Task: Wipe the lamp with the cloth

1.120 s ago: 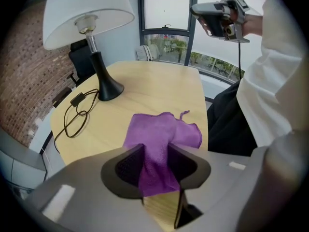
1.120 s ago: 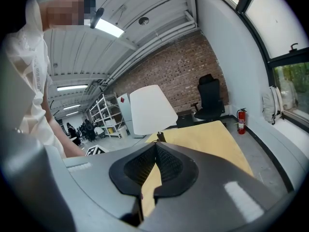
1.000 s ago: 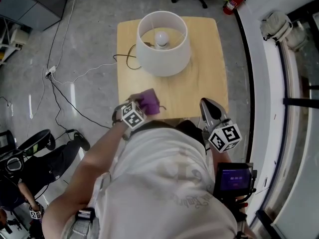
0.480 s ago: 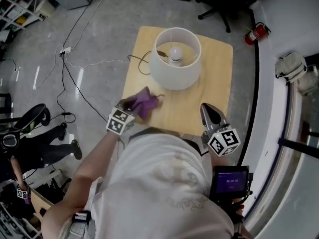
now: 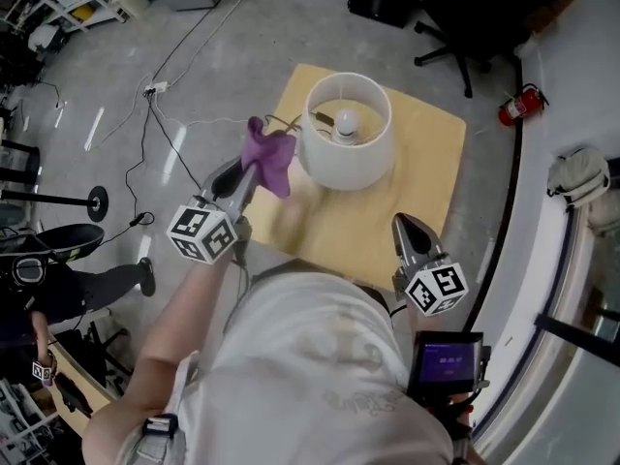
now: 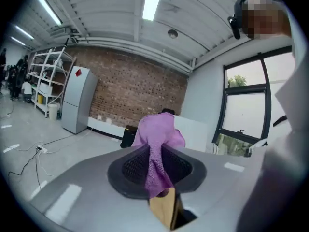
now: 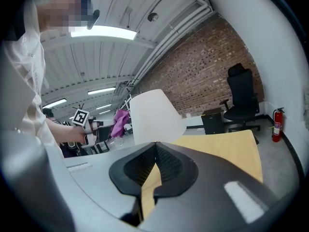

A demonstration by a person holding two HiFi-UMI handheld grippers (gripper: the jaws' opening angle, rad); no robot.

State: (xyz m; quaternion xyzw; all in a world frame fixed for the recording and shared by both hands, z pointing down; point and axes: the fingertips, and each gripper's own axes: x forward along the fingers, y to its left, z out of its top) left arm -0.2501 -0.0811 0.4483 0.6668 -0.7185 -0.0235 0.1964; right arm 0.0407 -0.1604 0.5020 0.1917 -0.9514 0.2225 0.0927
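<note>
A white-shaded lamp [image 5: 349,134] with a bare bulb [image 5: 339,119] stands on the far part of a light wooden table [image 5: 426,192]. My left gripper [image 5: 254,168] is shut on a purple cloth [image 5: 269,155] and holds it in the air just left of the shade; its jaws have just been closing on it. In the left gripper view the cloth [image 6: 157,139] hangs bunched between the pads. My right gripper [image 5: 400,223] is shut and empty, hovering over the table's near right part. The right gripper view shows the shade [image 7: 154,117] ahead and the cloth [image 7: 120,117] to its left.
The lamp's cord [image 5: 281,122] runs off the table's left edge to cables on the floor [image 5: 165,114]. A black office chair [image 5: 465,17] and a fire extinguisher [image 5: 513,108] stand beyond the table. A seated person [image 5: 39,294] is at the far left.
The left gripper took hold of the cloth at the table's near left and rose with it to beside the shade. The right gripper barely shifted.
</note>
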